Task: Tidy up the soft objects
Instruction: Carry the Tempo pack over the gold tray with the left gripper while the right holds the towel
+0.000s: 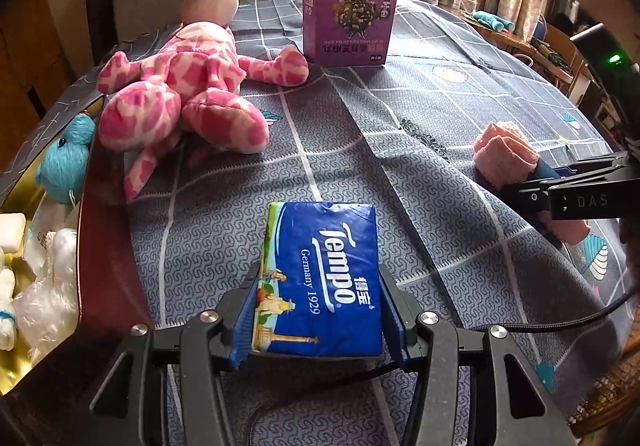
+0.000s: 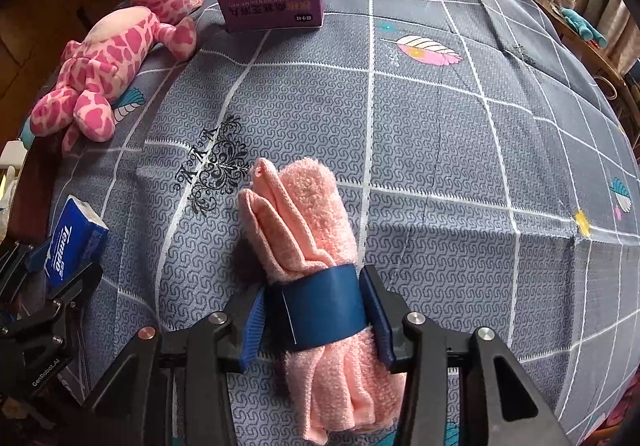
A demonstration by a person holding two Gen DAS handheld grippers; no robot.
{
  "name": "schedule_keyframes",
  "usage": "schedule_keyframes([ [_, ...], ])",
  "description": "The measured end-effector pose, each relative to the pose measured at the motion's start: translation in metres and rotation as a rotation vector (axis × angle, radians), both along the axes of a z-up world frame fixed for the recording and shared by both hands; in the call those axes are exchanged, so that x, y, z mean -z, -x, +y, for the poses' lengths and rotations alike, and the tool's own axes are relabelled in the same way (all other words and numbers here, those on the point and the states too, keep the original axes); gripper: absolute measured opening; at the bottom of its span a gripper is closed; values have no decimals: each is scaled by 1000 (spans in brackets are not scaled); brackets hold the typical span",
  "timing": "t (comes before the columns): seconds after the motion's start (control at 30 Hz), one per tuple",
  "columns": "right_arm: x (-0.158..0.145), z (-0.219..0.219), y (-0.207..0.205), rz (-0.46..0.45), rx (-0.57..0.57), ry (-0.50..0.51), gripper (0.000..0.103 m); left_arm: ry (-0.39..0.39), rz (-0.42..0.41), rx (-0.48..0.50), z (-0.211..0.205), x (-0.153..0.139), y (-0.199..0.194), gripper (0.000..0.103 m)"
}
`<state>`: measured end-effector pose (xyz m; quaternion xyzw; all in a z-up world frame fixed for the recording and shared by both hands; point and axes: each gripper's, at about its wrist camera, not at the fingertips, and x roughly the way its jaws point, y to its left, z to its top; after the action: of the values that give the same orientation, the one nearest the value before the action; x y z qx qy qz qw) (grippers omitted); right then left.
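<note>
You are gripping two soft things at once, so the pick-up step looks done and the carry is the step in hand. Your left gripper (image 1: 316, 310) is clenching the blue tissue pack (image 1: 320, 278) by its sides, just above the cloth-covered tabletop (image 1: 440, 94). Your right gripper (image 2: 320, 310) is squeezing the rolled pink towel (image 2: 304, 214) around its blue band (image 2: 324, 306), near the middle of the tabletop. At the left edge a container (image 1: 86, 246) is holding a blue plush (image 1: 66, 162) and other soft bits, so that is probably where both are heading. The pink giraffe plush (image 1: 176, 82) is lying between, touching neither gripper, beside the purple box (image 1: 348, 22). Next, swing the tissue pack left, clearing the container's rim, before releasing.
</note>
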<state>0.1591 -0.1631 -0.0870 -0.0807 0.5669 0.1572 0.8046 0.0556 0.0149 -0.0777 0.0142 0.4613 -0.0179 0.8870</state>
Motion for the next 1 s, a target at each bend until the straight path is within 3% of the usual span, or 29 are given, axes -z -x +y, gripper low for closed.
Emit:
schedule_keyframes([
  [0.17, -4, 6, 1, -48, -19, 48, 38, -2, -11, -1, 0, 1, 2, 53],
  [0.3, -1, 17, 8, -101, -64, 112, 37, -4, -12, -4, 0, -1, 0, 52],
  [0.4, -1, 14, 8, -91, -50, 96, 38, 1, -13, -6, 0, -8, 2, 52],
  [0.53, -1, 10, 7, -83, -40, 75, 39, 23, -67, 2, -2, -32, 13, 52],
  [0.8, -2, 16, 12, -122, -75, 126, 38, 57, -173, -24, 5, -83, 28, 52],
  [1.0, -3, 17, 13, -128, -77, 132, 38, 49, -212, -72, 20, -103, 37, 52],
])
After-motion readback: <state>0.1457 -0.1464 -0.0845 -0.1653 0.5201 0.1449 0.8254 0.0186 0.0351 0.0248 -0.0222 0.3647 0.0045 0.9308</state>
